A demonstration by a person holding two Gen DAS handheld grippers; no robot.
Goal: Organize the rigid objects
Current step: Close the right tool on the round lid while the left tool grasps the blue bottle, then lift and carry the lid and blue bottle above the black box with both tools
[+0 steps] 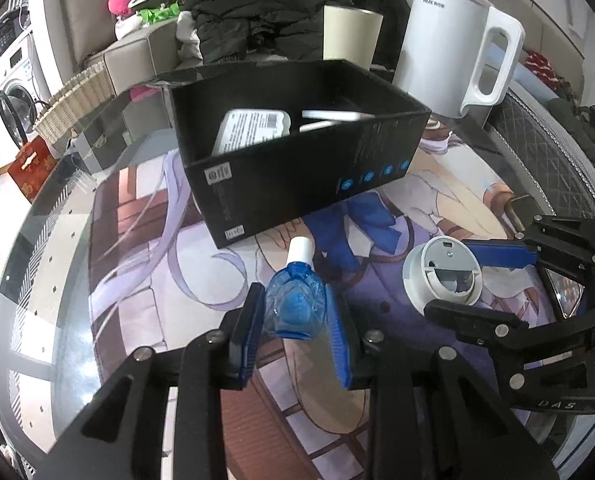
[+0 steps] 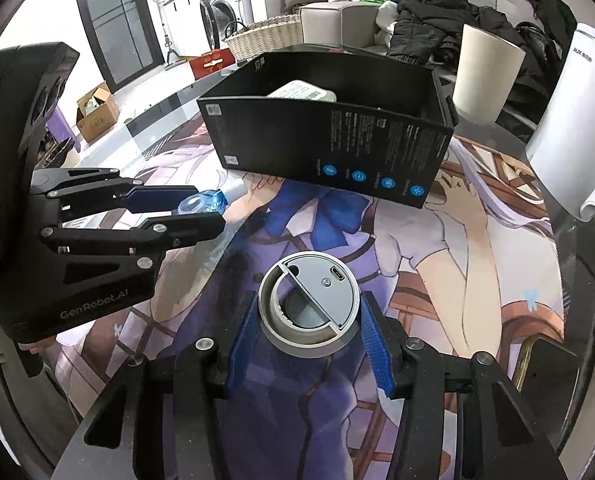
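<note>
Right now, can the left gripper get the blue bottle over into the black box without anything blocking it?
Probably yes. The left gripper is shut on the blue bottle, the black box lies straight ahead with its top open, and only bare mat lies between.

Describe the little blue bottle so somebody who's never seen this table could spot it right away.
Find the open black box on the illustrated table mat; the blue bottle is just in front of it, clamped in the left claw. It is clear blue plastic with a white cap, unlike the round white-and-grey device in the right claw beside it.
</note>
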